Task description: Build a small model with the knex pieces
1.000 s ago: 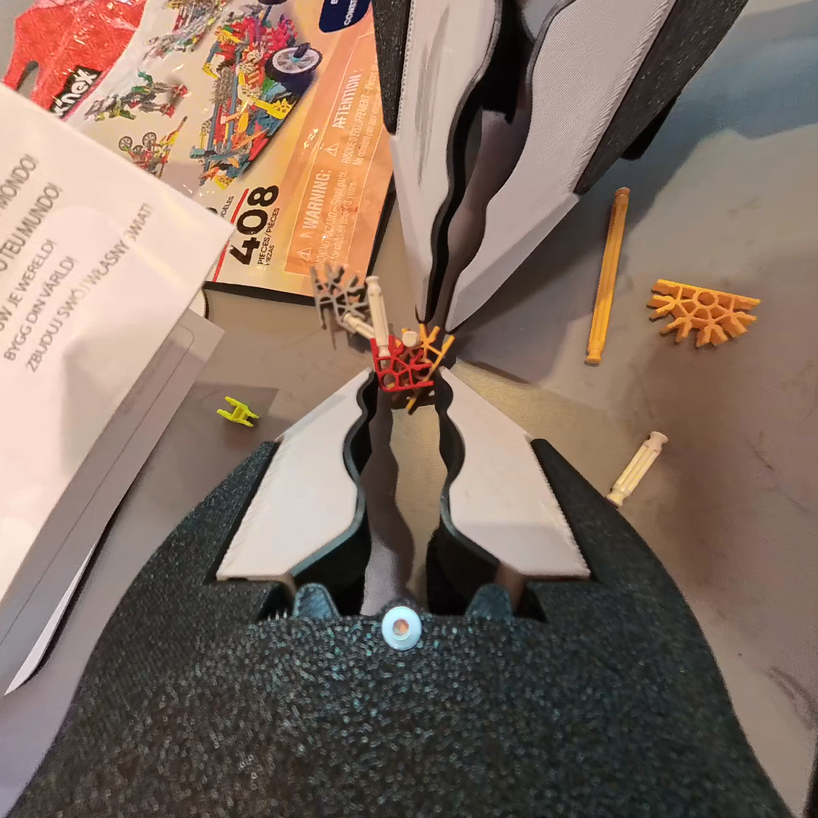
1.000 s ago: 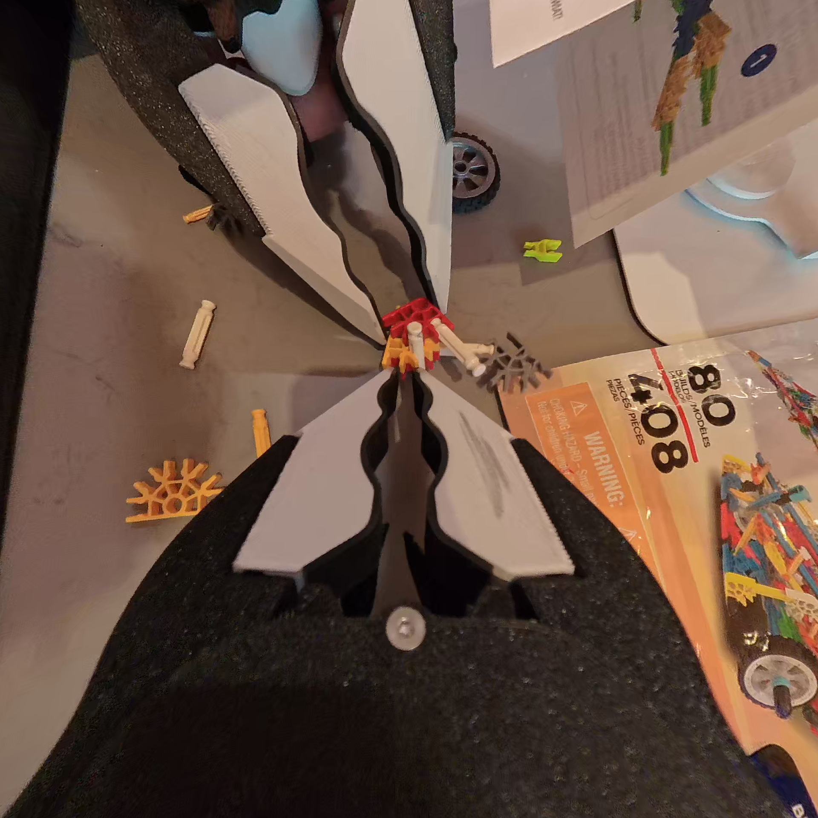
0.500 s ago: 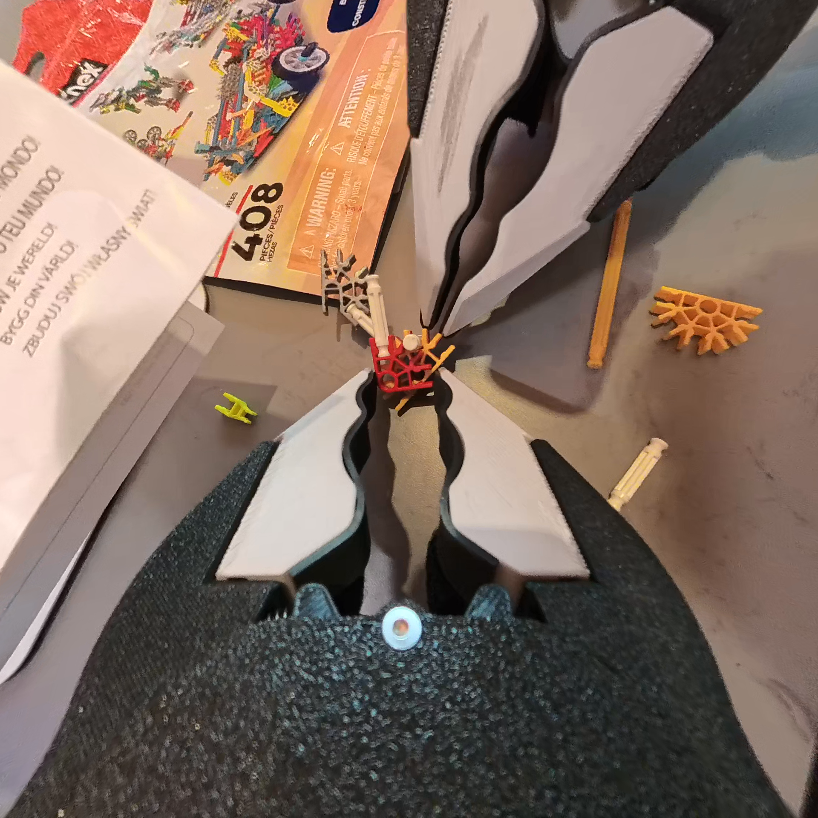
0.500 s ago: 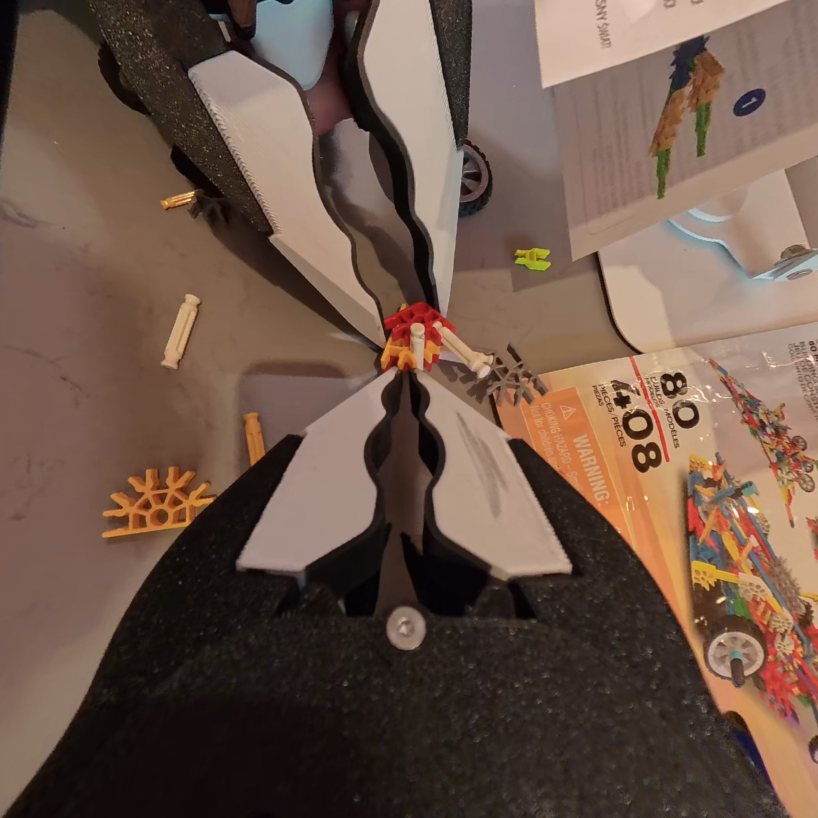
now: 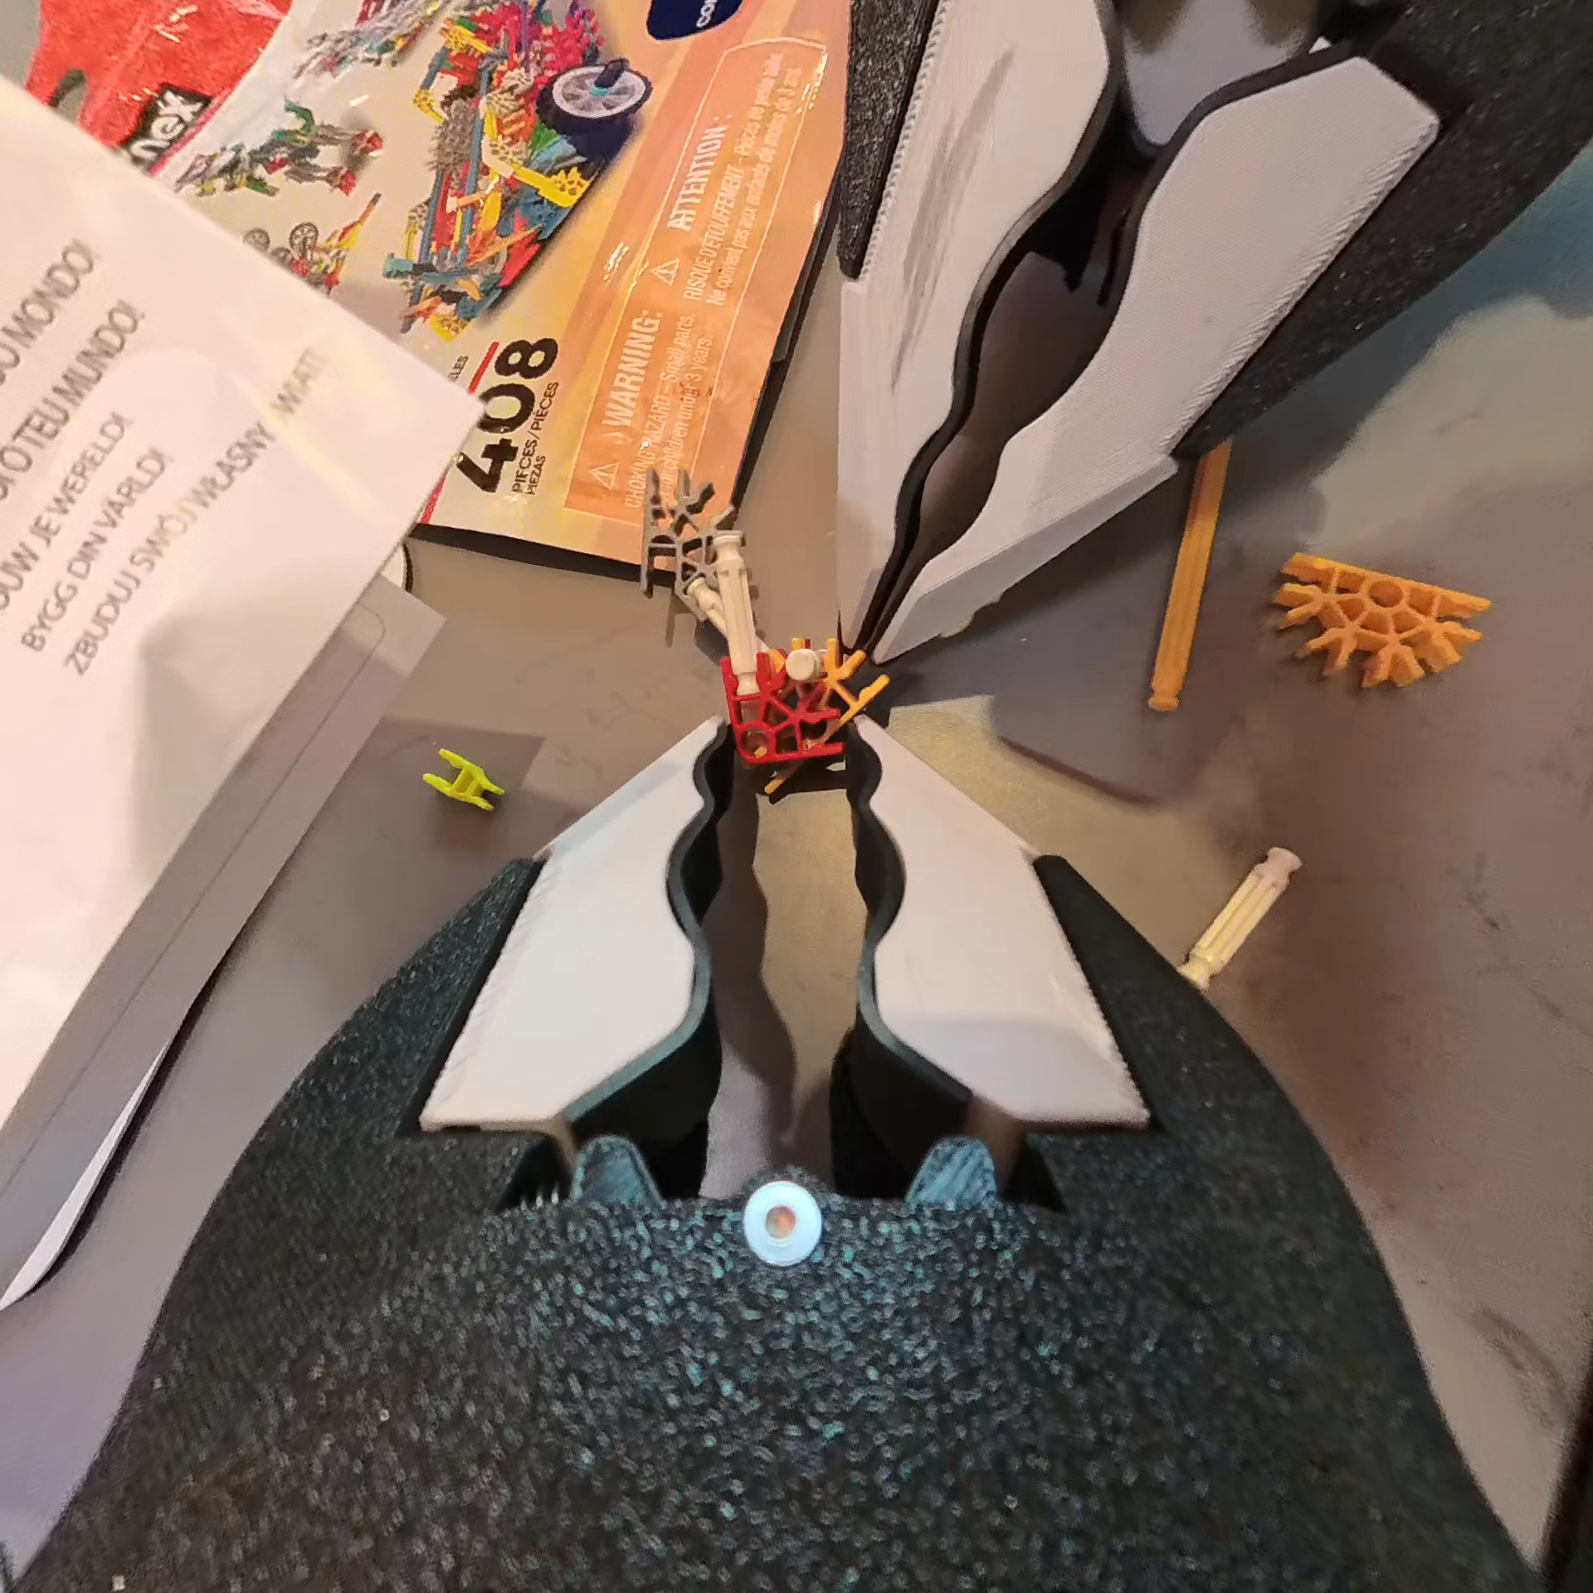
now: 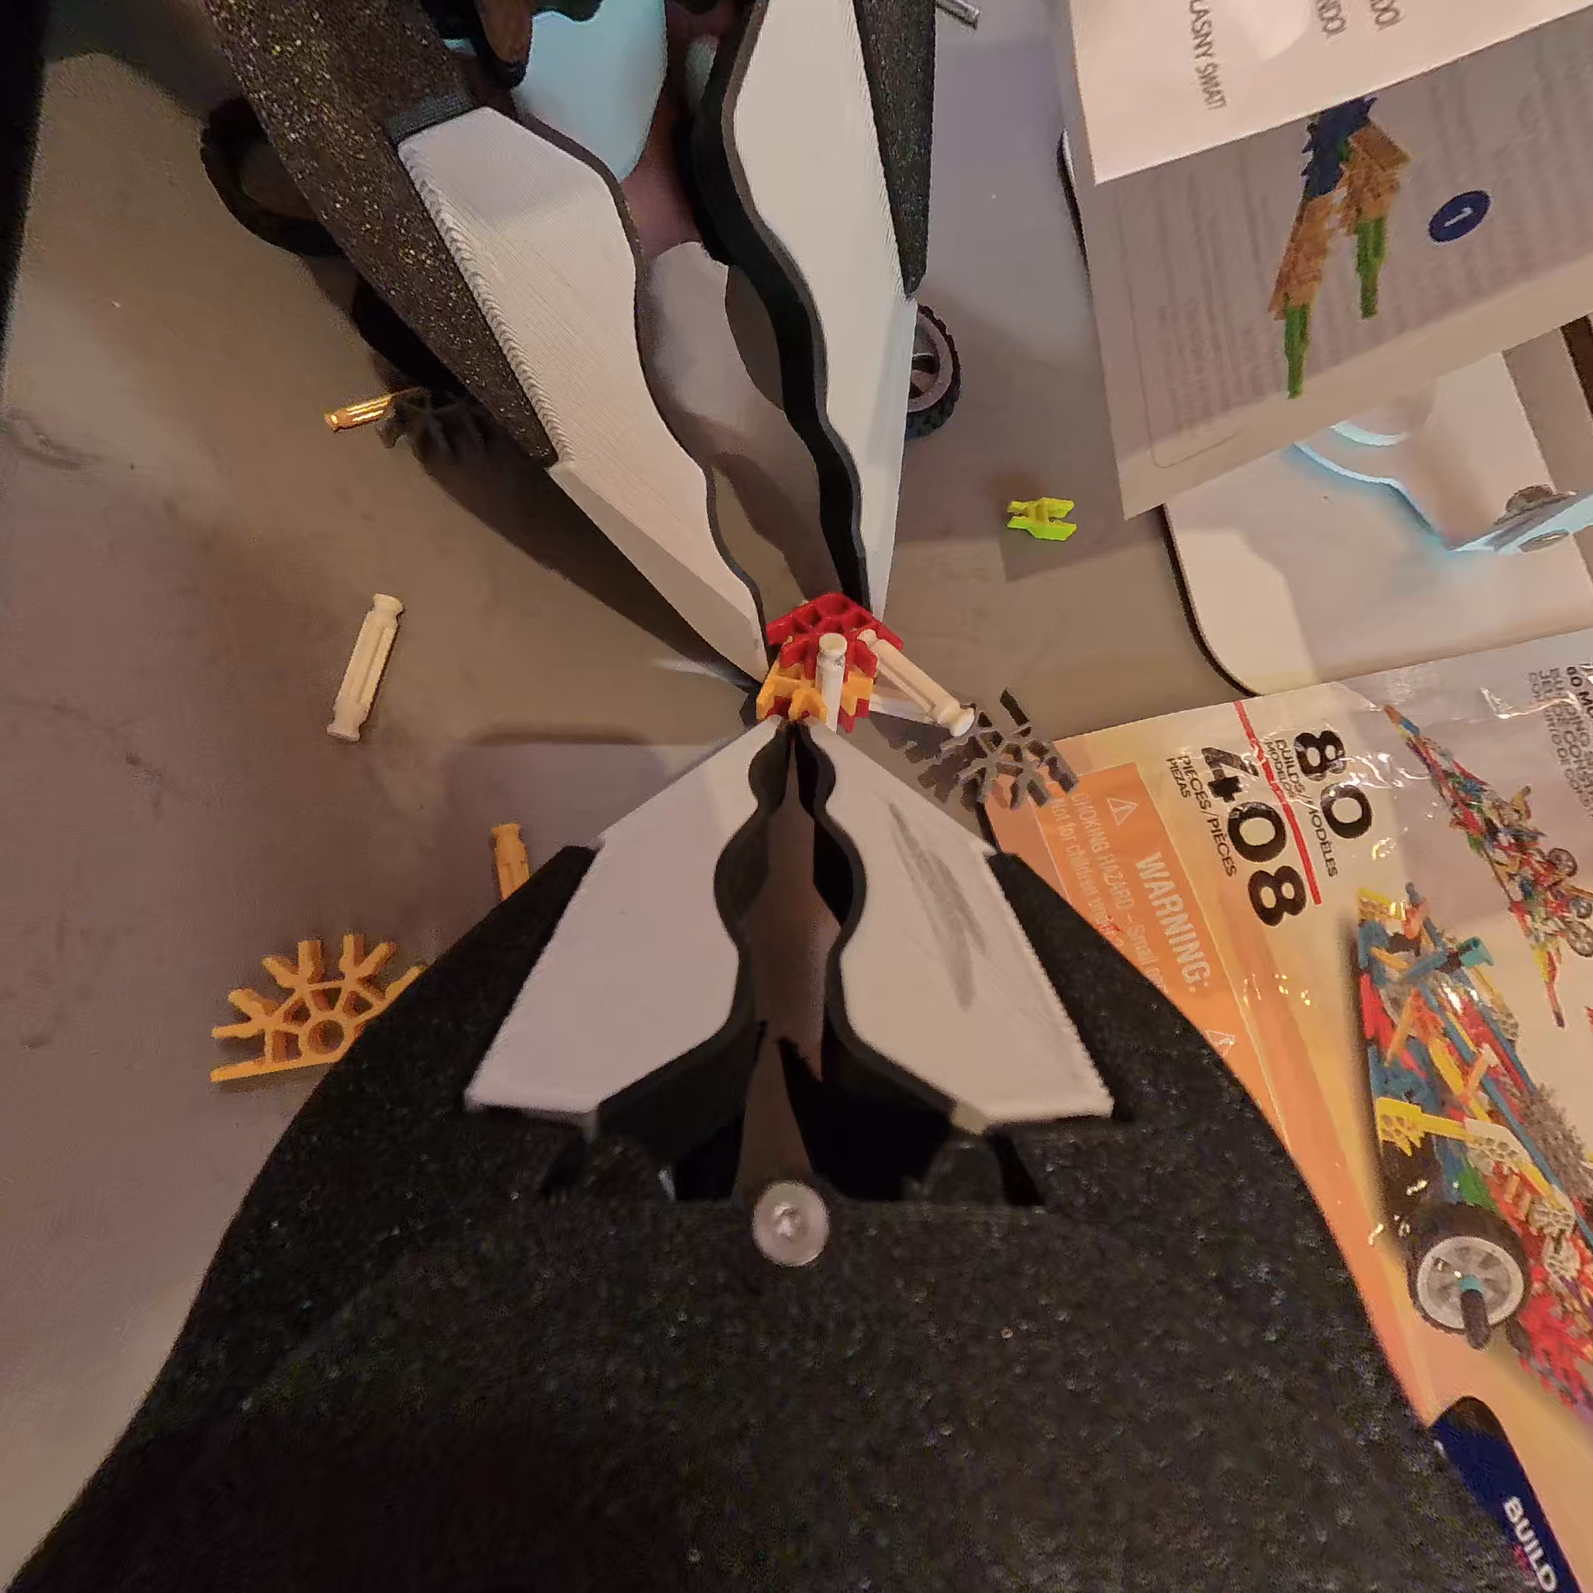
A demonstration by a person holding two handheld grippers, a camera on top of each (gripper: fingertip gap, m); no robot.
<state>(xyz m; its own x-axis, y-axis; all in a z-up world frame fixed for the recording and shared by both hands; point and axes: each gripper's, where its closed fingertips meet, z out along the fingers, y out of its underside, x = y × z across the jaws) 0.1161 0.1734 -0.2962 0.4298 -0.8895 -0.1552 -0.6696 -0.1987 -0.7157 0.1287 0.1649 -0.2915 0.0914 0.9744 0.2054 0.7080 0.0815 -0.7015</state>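
Left hand-held gripper (image 5: 786, 741) pinches red connector (image 5: 780, 720); right hand-held gripper (image 5: 865, 648) grips orange connector (image 5: 849, 685).

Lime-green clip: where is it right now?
The lime-green clip lies loose on the grey table, left of the left gripper in the left wrist view, just below the white booklet.

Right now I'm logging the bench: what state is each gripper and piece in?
Left gripper: shut on red connector.
Right gripper: shut on orange connector.
Grey connector: joined to cluster by white rods, raised.
Loose white rod: lying flat.
Yellow connector: lying flat.
Green clip: loose on table.
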